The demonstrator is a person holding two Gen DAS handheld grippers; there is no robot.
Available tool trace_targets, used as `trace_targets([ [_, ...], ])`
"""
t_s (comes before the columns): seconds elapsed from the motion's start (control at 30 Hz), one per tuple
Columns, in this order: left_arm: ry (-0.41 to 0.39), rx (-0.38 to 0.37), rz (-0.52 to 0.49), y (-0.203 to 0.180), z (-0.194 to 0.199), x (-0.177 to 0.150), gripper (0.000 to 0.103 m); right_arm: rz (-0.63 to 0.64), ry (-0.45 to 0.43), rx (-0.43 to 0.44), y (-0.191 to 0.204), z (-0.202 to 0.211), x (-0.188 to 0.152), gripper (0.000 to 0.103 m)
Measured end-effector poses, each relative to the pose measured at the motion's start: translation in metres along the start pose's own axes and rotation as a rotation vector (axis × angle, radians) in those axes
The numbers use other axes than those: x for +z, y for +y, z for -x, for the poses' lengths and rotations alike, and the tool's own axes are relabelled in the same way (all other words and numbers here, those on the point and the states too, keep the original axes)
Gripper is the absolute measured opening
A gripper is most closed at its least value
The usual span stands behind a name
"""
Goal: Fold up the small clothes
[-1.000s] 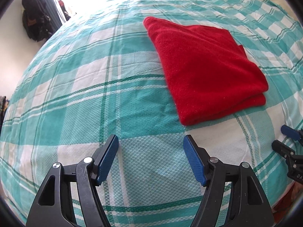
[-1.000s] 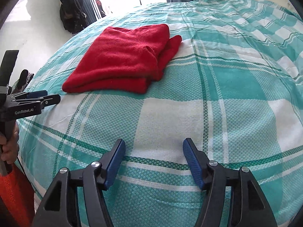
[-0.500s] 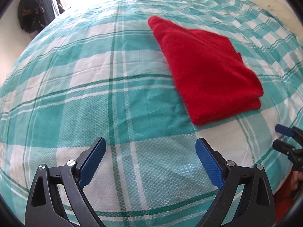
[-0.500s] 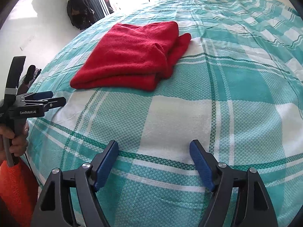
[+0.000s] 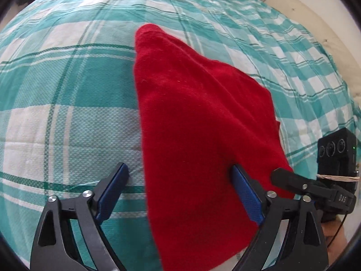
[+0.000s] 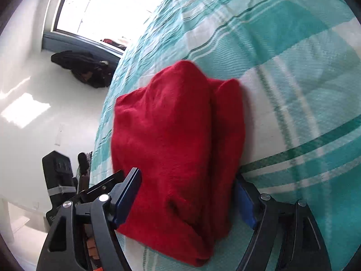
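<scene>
A folded red garment (image 5: 198, 117) lies flat on the teal-and-white checked bedsheet (image 5: 67, 90). My left gripper (image 5: 180, 180) straddles its near left part, jaws closing: the left pad is over the sheet just off the garment's edge, the right pad over the cloth. In the right wrist view the same red garment (image 6: 176, 124) fills the gap of my right gripper (image 6: 187, 194), whose jaws are closing, one pad at each side edge; no pinch shows. The right gripper (image 5: 284, 179) appears at the garment's right corner in the left view, and the left gripper (image 6: 106, 181) at the left in the right view.
The bedsheet (image 6: 293, 79) runs on beyond the garment. The bed's edge drops to a pale floor with a dark heap of clothing (image 6: 85, 70) under a bright window (image 6: 101, 4). A cream headboard (image 5: 315, 18) is at the far right. A hand (image 5: 334, 232) holds the right tool.
Both grippers moved forward from the bed's near edge onto the garment and now straddle it from opposite sides. The right view has rolled. The left jaws widened, then narrowed again.
</scene>
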State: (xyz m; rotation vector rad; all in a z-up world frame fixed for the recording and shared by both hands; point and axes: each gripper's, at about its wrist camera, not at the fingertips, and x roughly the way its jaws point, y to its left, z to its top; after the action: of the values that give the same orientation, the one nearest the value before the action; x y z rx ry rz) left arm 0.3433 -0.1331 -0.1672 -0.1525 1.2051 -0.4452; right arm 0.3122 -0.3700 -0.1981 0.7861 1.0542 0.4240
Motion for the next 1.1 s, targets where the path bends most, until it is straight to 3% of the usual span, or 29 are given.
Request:
trace_targets([
  [0.03, 0.030, 0.014, -0.023, -0.006, -0.004, 0.001, 0.053, 0.010, 0.054, 0.023, 0.007, -0.011, -0.003, 0.067],
  [0.07, 0.028, 0.054, -0.043, -0.010, -0.001, 0.004, 0.047, 0.044, 0.079, -0.029, 0.014, -0.019, -0.005, 0.052],
  [0.1, 0.022, 0.053, -0.050, -0.013, 0.005, 0.007, 0.037, 0.094, 0.093, -0.104, 0.022, -0.023, -0.004, 0.038],
  [0.13, 0.009, 0.041, -0.046, -0.013, 0.014, 0.012, 0.034, 0.124, 0.097, -0.133, 0.028, -0.023, -0.001, 0.029],
  [0.27, -0.116, 0.022, -0.071, -0.014, 0.070, 0.035, 0.032, 0.280, -0.011, -0.141, 0.083, 0.001, 0.013, 0.026],
  [0.43, -0.266, 0.033, -0.075, -0.006, 0.144, 0.068, 0.033, 0.455, -0.111, -0.075, 0.167, 0.025, 0.034, 0.026],
  [0.5, -0.290, 0.040, -0.070, 0.001, 0.159, 0.073, 0.034, 0.479, -0.125, -0.044, 0.188, 0.026, 0.040, 0.026],
  [0.57, -0.266, 0.068, -0.071, 0.010, 0.155, 0.069, 0.042, 0.483, -0.119, -0.030, 0.198, 0.021, 0.039, 0.026],
  [0.63, -0.216, 0.149, -0.062, 0.023, 0.136, 0.050, 0.069, 0.469, -0.092, -0.045, 0.193, 0.012, 0.033, 0.032],
  [0.67, -0.196, 0.224, -0.058, 0.031, 0.126, 0.032, 0.072, 0.448, -0.073, -0.069, 0.183, 0.008, 0.027, 0.040],
  [0.7, -0.178, 0.290, -0.064, 0.038, 0.117, 0.011, 0.073, 0.420, -0.046, -0.101, 0.170, 0.006, 0.016, 0.057],
  [0.77, -0.141, 0.350, -0.097, 0.048, 0.107, -0.041, 0.073, 0.374, -0.024, -0.192, 0.136, 0.008, -0.009, 0.074],
  [0.87, -0.129, 0.422, -0.138, 0.057, 0.117, -0.120, 0.073, 0.315, -0.045, -0.303, 0.089, 0.041, -0.065, 0.077],
  [0.93, -0.128, 0.479, -0.151, 0.052, 0.128, -0.160, 0.084, 0.278, -0.075, -0.342, 0.070, 0.069, -0.105, 0.089],
  [1.03, -0.166, 0.548, -0.144, 0.041, 0.150, -0.197, 0.097, 0.313, -0.131, -0.451, 0.071, 0.102, -0.166, 0.098],
  [1.1, -0.187, 0.534, -0.156, 0.029, 0.166, -0.206, 0.098, 0.343, -0.148, -0.530, 0.080, 0.115, -0.200, 0.102],
])
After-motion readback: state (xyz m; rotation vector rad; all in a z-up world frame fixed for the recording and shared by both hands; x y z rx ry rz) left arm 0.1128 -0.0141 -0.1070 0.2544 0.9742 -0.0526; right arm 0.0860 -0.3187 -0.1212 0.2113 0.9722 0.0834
